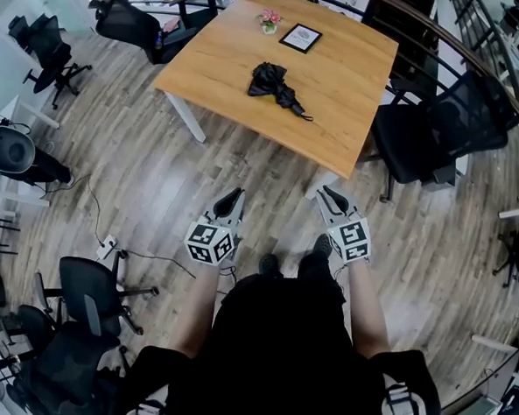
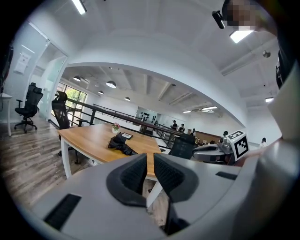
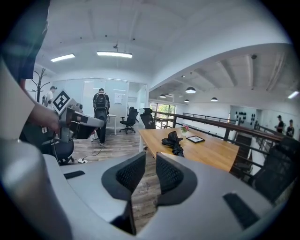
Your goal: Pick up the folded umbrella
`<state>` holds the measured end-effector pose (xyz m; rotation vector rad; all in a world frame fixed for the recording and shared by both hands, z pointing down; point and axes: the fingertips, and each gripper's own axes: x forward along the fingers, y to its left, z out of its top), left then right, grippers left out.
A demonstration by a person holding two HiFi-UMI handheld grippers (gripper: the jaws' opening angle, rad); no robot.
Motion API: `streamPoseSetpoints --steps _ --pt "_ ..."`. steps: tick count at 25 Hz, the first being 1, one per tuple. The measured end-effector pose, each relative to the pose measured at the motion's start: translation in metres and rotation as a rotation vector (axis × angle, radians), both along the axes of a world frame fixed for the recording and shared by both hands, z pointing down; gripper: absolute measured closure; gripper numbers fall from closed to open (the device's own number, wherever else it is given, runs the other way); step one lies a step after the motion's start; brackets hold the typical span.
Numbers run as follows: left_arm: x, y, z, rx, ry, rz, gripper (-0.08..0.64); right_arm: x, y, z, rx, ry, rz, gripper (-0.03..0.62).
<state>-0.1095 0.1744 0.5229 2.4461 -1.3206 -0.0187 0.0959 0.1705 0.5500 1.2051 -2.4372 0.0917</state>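
The black folded umbrella [image 1: 276, 85] is lying on the light wooden square table with white legs [image 1: 354, 103], near the middle of the top and well apart from both grippers. Nothing is touching it. Beyond it, a small pot of pink flowers [image 1: 269, 20] and a flat black-framed picture [image 1: 300, 38] are sitting near the far edge, both clear of the umbrella.

The person is standing on the grey wood-plank floor [image 1: 156, 178], short of the table's near edge, and is holding both grippers out towards it at about the same height.

The left gripper [image 1: 234, 194] is showing its jaws all but together, with only a sliver of a gap, and is gripping nothing; in its own view the umbrella is appearing above the fingertips, on the table ahead.

The right gripper [image 1: 328, 193] is showing its jaws slightly parted and empty, with bare floor visible through the gap.

A black mesh office chair [image 1: 431, 134] is standing at the table's right side.
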Motion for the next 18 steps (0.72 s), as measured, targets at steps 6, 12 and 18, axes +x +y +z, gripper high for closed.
streamPoseSetpoints --steps 6,12,18 --pt "-0.0027 -0.0029 -0.0027 0.007 0.000 -0.002 0.404 -0.0012 -0.0035 -0.0074 0.040 -0.024 0.011 0.414" --pt "-0.0044 -0.0059 -0.0079 0.027 -0.010 -0.003 0.336 -0.0033 -0.0038 -0.0050 0.026 -0.017 0.019 0.351" --pt "-0.0060 -0.0080 -0.0087 0.033 -0.009 0.010 0.327 -0.0065 -0.0020 -0.0054 0.024 -0.014 0.035 0.333"
